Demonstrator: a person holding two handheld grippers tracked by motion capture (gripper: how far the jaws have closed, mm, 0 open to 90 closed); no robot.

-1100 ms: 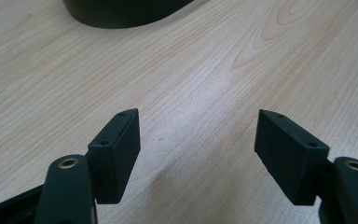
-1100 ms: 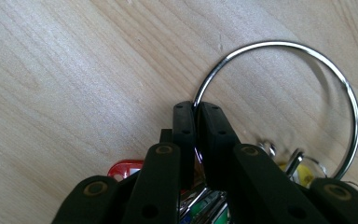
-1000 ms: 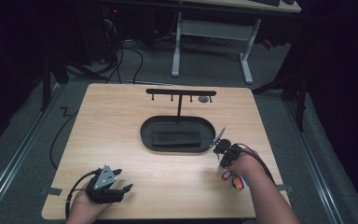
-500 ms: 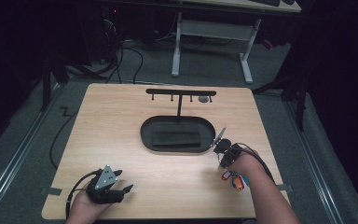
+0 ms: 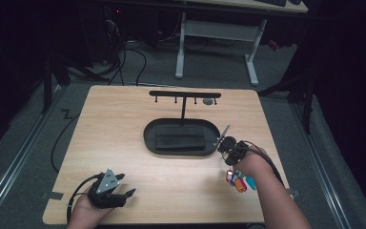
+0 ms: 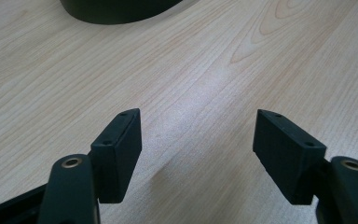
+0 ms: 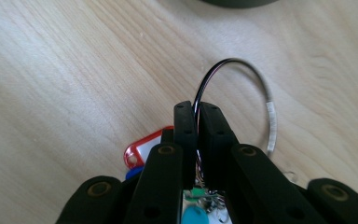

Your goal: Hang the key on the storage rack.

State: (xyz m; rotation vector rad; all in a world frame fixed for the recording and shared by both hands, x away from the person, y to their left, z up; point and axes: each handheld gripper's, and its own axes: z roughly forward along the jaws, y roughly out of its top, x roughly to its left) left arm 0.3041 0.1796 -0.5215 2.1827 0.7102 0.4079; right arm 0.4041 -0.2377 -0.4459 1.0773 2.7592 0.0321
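Ring [image 7: 242, 79] of key tags [image 5: 238, 180] I'm pinching in the right gripper [image 7: 197, 116], likely for the rack [image 5: 185, 94]; left gripper [image 6: 198, 140] gaping idle.

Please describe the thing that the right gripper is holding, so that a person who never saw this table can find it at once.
On the wooden table, look right of the black oval tray, near the table's right edge. There the right gripper is shut on a thin wire ring with key tags hanging from it. The red, blue, orange and teal tags are the only coloured things on the table.
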